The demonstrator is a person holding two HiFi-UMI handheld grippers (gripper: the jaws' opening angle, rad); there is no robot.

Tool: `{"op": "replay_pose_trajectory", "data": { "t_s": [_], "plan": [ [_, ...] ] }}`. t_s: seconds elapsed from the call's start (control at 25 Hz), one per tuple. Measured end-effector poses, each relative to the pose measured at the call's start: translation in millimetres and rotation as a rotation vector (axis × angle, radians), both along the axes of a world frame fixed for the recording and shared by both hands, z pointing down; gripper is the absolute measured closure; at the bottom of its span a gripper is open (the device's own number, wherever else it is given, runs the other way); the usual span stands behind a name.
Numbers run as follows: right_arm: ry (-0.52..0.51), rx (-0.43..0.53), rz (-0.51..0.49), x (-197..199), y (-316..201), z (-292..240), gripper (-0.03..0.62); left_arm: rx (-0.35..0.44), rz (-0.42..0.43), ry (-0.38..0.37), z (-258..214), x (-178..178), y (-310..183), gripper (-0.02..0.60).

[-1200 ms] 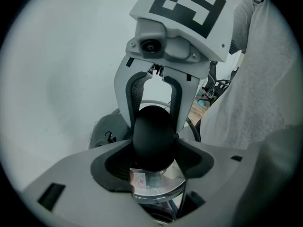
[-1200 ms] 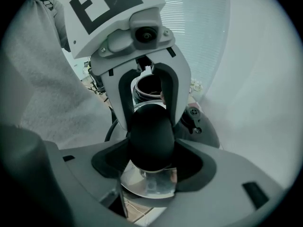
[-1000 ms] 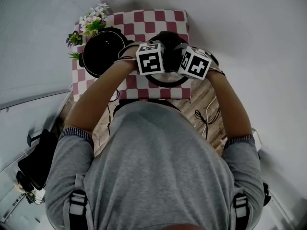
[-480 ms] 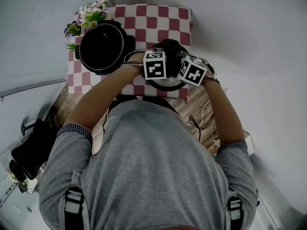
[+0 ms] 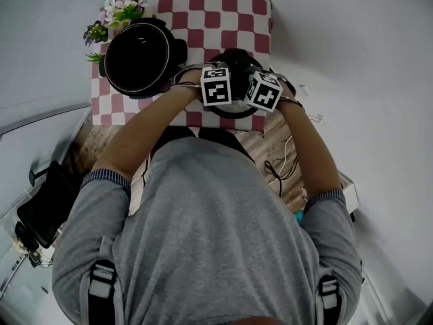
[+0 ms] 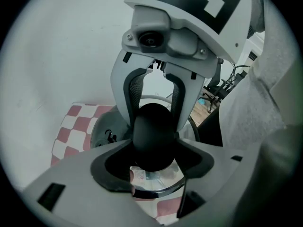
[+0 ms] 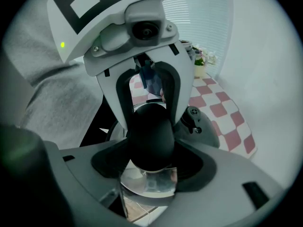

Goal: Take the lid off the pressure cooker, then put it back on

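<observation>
Left hand-held gripper [image 6: 152,148] first: I have its jaws spread wide but closed against the round black knob [image 6: 152,126] of the lid [image 6: 158,189], one jaw on each flank of the knob. My right hand-held gripper [image 7: 150,145] comes in from the opposite side and is just as wide, its jaws pressed on the same knob, so both tools share one grip. Below them I can see the lid's shiny surface and dark rim hanging level under the knob.

In the head view the lid sits over the near right part of the worktop [image 5: 230,12], which is covered in a red-and-white checked cloth. I cannot tell whether its rim touches the cloth or hovers just above it. The pressure cooker [image 5: 139,58] stands apart from it at the left, its dark inside uncovered, with flowers [image 5: 122,11] just behind.

So I judge the first half finished: the lid is off. What remains is to bring it across to the left, centre it over the open pot and seat it again.
</observation>
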State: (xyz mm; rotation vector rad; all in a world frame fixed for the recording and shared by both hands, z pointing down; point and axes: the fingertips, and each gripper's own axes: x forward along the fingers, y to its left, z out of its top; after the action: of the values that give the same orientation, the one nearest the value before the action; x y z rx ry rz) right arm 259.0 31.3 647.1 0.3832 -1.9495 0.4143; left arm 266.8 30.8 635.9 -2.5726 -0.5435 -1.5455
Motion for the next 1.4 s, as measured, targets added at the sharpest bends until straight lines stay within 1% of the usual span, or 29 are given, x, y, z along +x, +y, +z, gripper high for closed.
{"op": "replay_pose_trajectory", "data": {
  "t_s": [0.28, 0.6, 0.84, 1.0, 1.08, 1.16, 1.2, 1.32, 1.4],
  "plan": [
    [0.015, 0.002, 0.001, 4, -9, 35, 0.303, 0.025, 0.004, -0.02, 35, 4, -9, 0.282],
    [0.018, -0.006, 0.033, 4, -12, 63, 0.303, 0.02, 0.029, -0.057, 62, 3, -11, 0.282],
    [0.031, -0.005, 0.038, 7, -10, 73, 0.301, 0.034, 0.038, -0.05, 70, 5, -11, 0.282],
    [0.022, -0.001, 0.053, 7, -10, 73, 0.298, 0.029, 0.032, -0.03, 70, 6, -10, 0.282],
    [0.013, -0.007, 0.065, 5, -11, 73, 0.292, 0.031, 0.022, -0.026, 70, 6, -11, 0.282],
    [-0.003, -0.015, 0.076, 3, -11, 70, 0.26, 0.04, 0.006, -0.019, 69, 6, -11, 0.281],
    [-0.008, -0.014, 0.078, 3, -11, 68, 0.254, 0.041, -0.01, -0.007, 67, 7, -12, 0.281],
    [-0.024, 0.006, 0.08, 4, -10, 60, 0.243, 0.018, -0.097, 0.057, 56, 6, -14, 0.281],
    [-0.055, 0.024, 0.101, 4, -10, 51, 0.241, 0.007, -0.156, 0.1, 46, 3, -18, 0.281]
  ]
}}
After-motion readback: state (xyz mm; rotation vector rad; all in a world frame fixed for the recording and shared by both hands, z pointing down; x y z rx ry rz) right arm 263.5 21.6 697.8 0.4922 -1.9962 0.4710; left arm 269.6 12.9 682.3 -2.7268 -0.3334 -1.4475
